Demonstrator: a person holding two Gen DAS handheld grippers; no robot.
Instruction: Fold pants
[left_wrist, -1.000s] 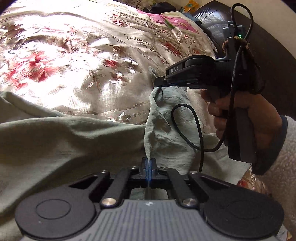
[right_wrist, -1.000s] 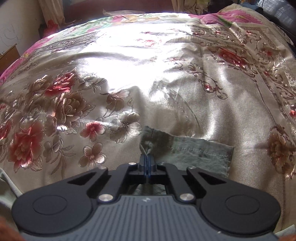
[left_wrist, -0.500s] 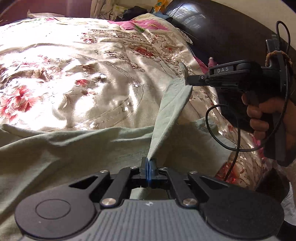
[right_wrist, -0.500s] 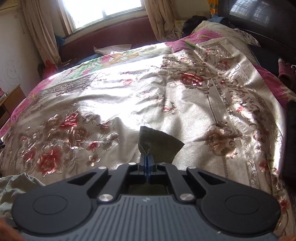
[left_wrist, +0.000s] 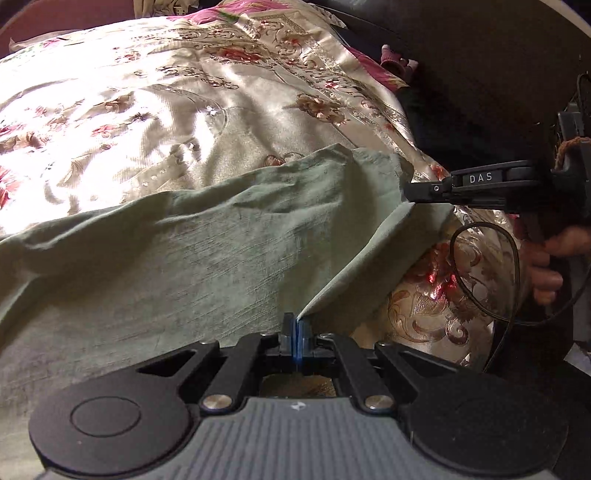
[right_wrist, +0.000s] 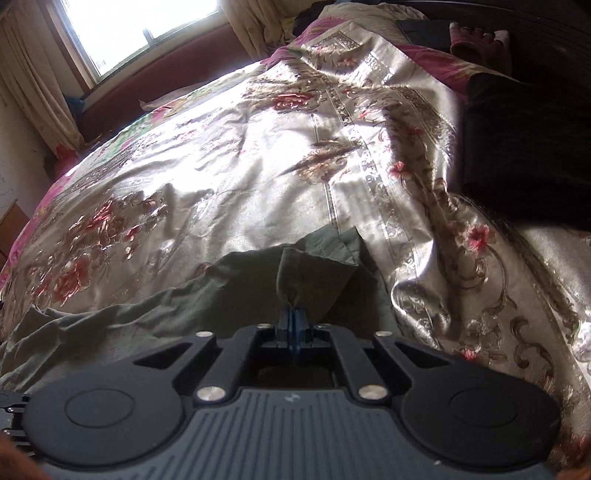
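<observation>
Pale green pants (left_wrist: 207, 254) lie spread over a shiny floral bedspread (left_wrist: 155, 110). My left gripper (left_wrist: 295, 325) is shut on one corner of the pants' end edge, low in the left wrist view. That edge runs taut up to the right, where my right gripper (left_wrist: 410, 194) pinches the other corner, held by a person's hand (left_wrist: 546, 266). In the right wrist view the right gripper (right_wrist: 291, 314) is shut on a bunched fold of the green pants (right_wrist: 207, 295), which trail off to the left.
The bedspread (right_wrist: 221, 166) falls away at the bed's right edge beside a dark headboard (left_wrist: 480, 74). A black cushion (right_wrist: 524, 155) lies at the right, a pink sock (right_wrist: 476, 40) behind it. A curtained window (right_wrist: 140, 22) stands beyond the bed. A cable (left_wrist: 480, 266) hangs from the right gripper.
Both grippers have carried the pants' end across the bed toward its right edge. The right gripper moved farther, so the edge between them is now pulled out wide and the cloth lies flatter.
</observation>
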